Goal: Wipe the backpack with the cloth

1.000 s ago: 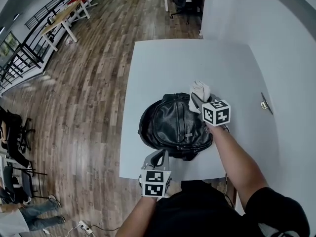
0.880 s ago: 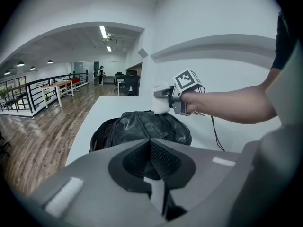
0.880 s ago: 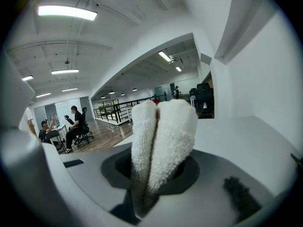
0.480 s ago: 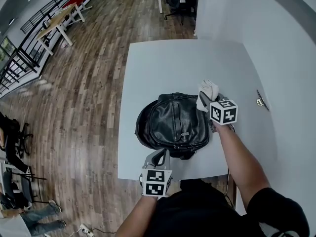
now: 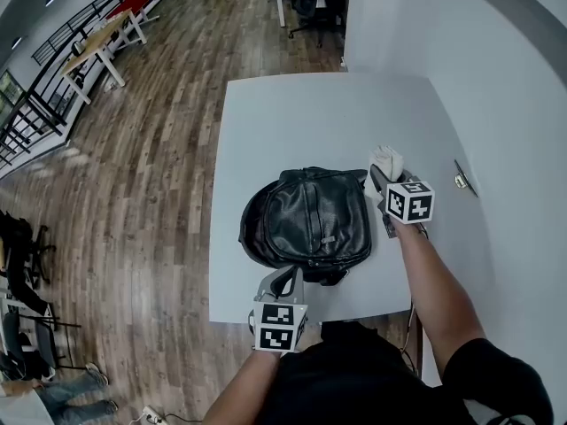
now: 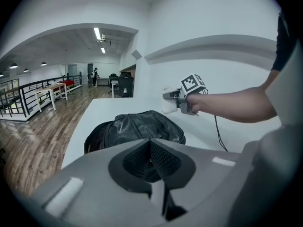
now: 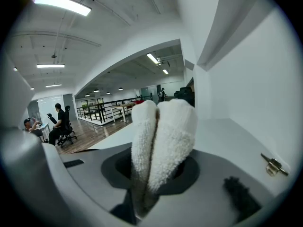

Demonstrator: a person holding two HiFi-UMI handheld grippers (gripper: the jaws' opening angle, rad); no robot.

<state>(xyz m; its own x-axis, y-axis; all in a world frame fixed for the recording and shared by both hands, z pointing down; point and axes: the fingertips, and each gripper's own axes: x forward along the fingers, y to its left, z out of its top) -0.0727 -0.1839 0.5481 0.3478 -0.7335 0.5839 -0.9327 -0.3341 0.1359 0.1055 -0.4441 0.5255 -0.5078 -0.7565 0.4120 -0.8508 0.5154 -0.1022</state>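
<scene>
- A black backpack lies flat on the white counter, in the half near the person and a bit toward the counter's left edge.
- The right gripper is over the counter at the far right corner of the backpack. Its fingers are closed on a white cloth.
- The cloth is folded and stands out past the fingers in two thick rolls. It points away from the person, toward the far side of the counter.
- From the head view, the cloth is just beside the backpack's edge. I cannot tell if it touches the backpack.
- The left gripper is at the near edge of the counter, just in front of the backpack. It points toward the backpack.
- In the left gripper view its fingers are pressed together, with only a thin seam between them and nothing held.
- The left gripper does not touch the backpack.
- A white wall runs along the right side of the counter, and a wood floor is on the left.
</scene>
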